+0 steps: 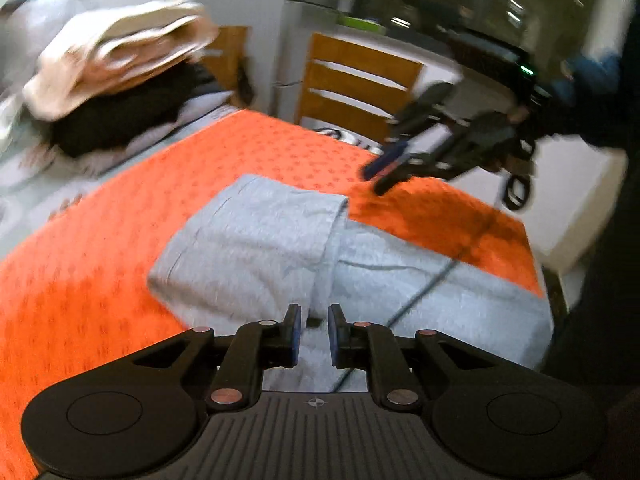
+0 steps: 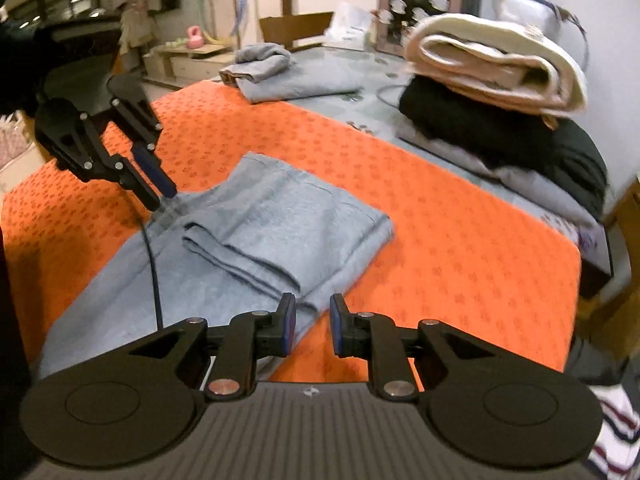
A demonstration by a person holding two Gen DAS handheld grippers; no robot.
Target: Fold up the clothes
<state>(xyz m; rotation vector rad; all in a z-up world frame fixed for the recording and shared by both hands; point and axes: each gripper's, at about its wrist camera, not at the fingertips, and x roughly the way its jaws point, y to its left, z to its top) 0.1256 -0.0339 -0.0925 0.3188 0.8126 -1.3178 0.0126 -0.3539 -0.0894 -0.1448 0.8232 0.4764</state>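
Observation:
A light blue-grey garment [image 1: 280, 248] lies partly folded on the orange table cover [image 1: 100, 272]; one end is folded over the rest. It also shows in the right wrist view [image 2: 288, 224]. My left gripper [image 1: 314, 320] hovers just above the near part of the garment, jaws a little apart and empty. In the right wrist view the left gripper [image 2: 160, 196] is at the garment's left edge. My right gripper [image 2: 313, 312] is open and empty above the garment's near edge. In the left wrist view the right gripper [image 1: 384, 176] hangs above the cover beyond the garment.
A pile of folded clothes, cream on black [image 2: 496, 92], stands at the table's far side. Another grey garment [image 2: 276, 72] lies further back. A wooden chair [image 1: 356, 88] stands behind the table. A black cable [image 2: 154, 272] runs over the garment.

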